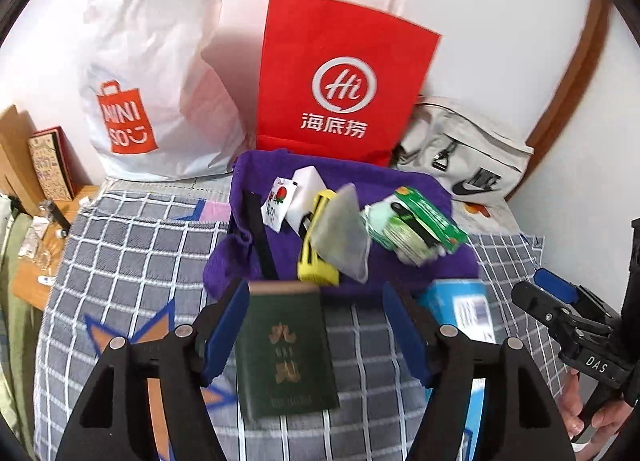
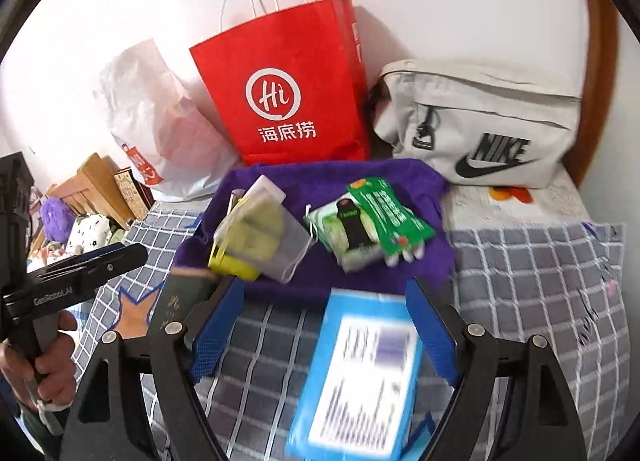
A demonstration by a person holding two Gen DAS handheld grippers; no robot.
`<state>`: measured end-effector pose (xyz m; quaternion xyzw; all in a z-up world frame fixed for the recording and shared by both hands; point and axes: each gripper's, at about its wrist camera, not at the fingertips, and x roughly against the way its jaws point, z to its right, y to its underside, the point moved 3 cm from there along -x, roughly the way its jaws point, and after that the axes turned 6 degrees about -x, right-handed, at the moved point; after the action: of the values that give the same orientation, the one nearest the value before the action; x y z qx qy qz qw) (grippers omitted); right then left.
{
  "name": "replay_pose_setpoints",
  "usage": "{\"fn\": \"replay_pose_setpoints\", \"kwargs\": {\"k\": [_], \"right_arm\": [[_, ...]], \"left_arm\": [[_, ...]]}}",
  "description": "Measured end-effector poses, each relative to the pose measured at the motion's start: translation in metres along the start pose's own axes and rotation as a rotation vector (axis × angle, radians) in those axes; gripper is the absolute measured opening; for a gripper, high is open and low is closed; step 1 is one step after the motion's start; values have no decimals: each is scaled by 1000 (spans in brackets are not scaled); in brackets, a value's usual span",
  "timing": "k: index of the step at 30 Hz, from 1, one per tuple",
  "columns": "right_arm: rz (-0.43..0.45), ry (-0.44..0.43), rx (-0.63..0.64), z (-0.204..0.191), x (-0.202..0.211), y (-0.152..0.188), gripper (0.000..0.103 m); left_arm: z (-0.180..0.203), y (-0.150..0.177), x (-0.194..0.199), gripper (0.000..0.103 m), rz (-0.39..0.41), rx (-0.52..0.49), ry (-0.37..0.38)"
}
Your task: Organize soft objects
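The dark green booklet (image 1: 286, 349) lies loose between the spread left gripper (image 1: 316, 331) pads; the blue packet (image 2: 360, 377), blurred, probably likewise loose inside the spread right gripper (image 2: 324, 331). Behind, a purple cloth (image 1: 340, 273) bears small packets

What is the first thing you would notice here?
The bright red paper bag standing against the wall behind the bed. In front of it a purple cloth lies on the checked blanket, piled with small packets, with a white Nike bag beside the red one.
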<state>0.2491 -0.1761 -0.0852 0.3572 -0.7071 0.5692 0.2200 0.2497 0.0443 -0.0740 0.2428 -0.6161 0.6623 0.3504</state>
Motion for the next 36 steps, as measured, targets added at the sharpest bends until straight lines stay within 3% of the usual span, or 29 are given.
{"fn": "replay_pose_setpoints", "kwargs": {"k": [7, 11, 21, 36], "right_arm": [[87, 61, 41, -11, 65, 37, 101], [117, 103, 52, -14, 92, 56, 103], [158, 155, 35, -8, 154, 100, 103], [200, 132, 62, -19, 184, 135, 103]], "left_arm": [[27, 38, 57, 88, 67, -47, -36], [42, 59, 82, 99, 89, -70, -70], [64, 101, 130, 100, 132, -88, -121], [73, 136, 164, 100, 165, -92, -145]]}}
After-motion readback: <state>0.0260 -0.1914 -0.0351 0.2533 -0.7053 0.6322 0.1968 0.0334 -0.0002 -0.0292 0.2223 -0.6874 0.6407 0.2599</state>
